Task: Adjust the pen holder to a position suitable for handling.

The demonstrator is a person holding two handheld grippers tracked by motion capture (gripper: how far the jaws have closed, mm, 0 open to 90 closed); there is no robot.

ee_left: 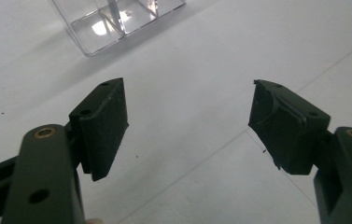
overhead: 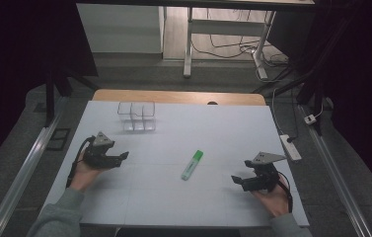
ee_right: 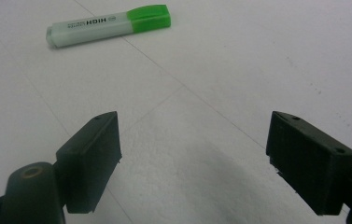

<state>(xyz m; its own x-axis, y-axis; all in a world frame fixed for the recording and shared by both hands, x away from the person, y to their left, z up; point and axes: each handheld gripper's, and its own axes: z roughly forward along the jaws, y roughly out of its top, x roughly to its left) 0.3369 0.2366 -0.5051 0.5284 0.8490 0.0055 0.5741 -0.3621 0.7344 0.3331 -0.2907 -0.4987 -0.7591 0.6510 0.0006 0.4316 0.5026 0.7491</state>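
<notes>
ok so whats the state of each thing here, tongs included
highlighter: capped, lying flat on the table, untouched
clear organizer box: upright, looks empty
left tongs: open, holding nothing
right tongs: open, holding nothing

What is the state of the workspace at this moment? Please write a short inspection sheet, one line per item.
Surface: white table top, bare apart from two things; a wooden edge shows at the far side.
Job's things: green highlighter lying flat near the middle, cap on, untouched; clear divided box upright at the far left, looks empty.
Clutter: nothing seen.
Grippers: left gripper open, holds nothing, near the box; right gripper open, holds nothing, its fingers pointing toward the highlighter.
Cables: a black cable trails from each gripper; a power strip and loose wires lie on the floor to the right.
Surroundings: dim room, desk legs beyond the table, metal rail at the left.
</notes>
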